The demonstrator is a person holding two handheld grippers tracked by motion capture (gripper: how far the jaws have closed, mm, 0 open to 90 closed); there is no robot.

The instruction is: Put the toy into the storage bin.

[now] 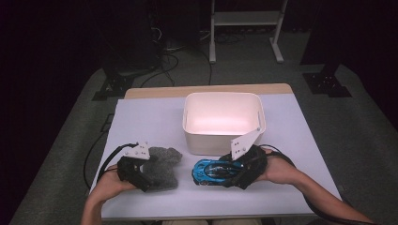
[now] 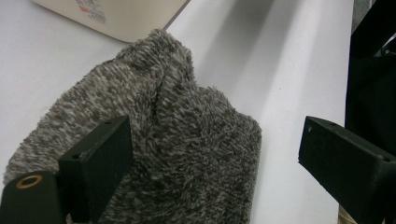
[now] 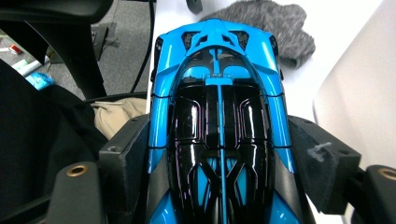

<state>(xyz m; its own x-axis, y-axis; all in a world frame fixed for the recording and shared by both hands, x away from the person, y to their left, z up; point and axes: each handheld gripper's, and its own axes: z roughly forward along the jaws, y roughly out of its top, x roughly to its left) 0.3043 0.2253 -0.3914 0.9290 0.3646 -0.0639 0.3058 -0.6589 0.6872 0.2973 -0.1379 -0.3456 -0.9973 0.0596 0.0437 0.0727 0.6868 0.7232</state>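
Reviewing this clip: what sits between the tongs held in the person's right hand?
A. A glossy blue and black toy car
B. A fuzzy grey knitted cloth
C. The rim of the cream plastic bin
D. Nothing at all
A: in the right gripper view the right tongs press on both sides of the glossy blue and black toy car, while the fuzzy grey knitted cloth lies by the left tongs.

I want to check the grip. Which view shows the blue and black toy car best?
The right gripper view: the blue and black toy car appears close up, clamped at its sides. The high view shows it small, before the cream plastic bin.
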